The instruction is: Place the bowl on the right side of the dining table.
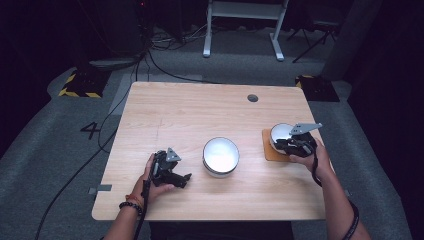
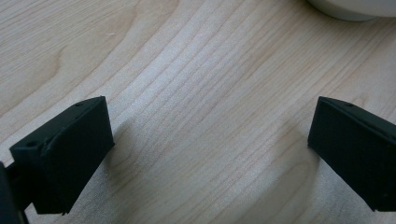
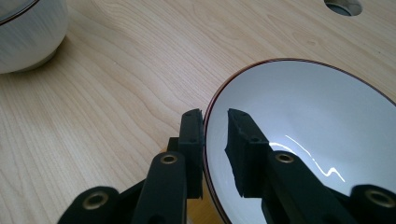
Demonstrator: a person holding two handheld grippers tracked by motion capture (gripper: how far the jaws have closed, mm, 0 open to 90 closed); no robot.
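- Right claw straddles the near rim of the shallow white bowl with a thin dark-red edge line: one jaw stands outside the wall, the other inside, and the gap between them is narrow. Whether the pads already pinch the rim I cannot tell; a sliver of space seems to remain on the inner side.
- From above, that bowl sits on a square tan mat at the right side of the light wooden surface, with the right claw coming at it from the person's side.
- Key relation: the rim runs crosswise between the jaws, so the grip bites across the bowl's wall, not along it. The bowl is round, so no long axis matters; only the wall's tilt against the jaws does.
- Left claw is spread wide with nothing in it, low over bare wood. In the high view it points toward the deeper white bowl at mid-surface, near but apart.
- Judgement: the right hand is the one placed to lift the shallow bowl; the likely risk is the glossy rim slipping if the pinch is shallow.
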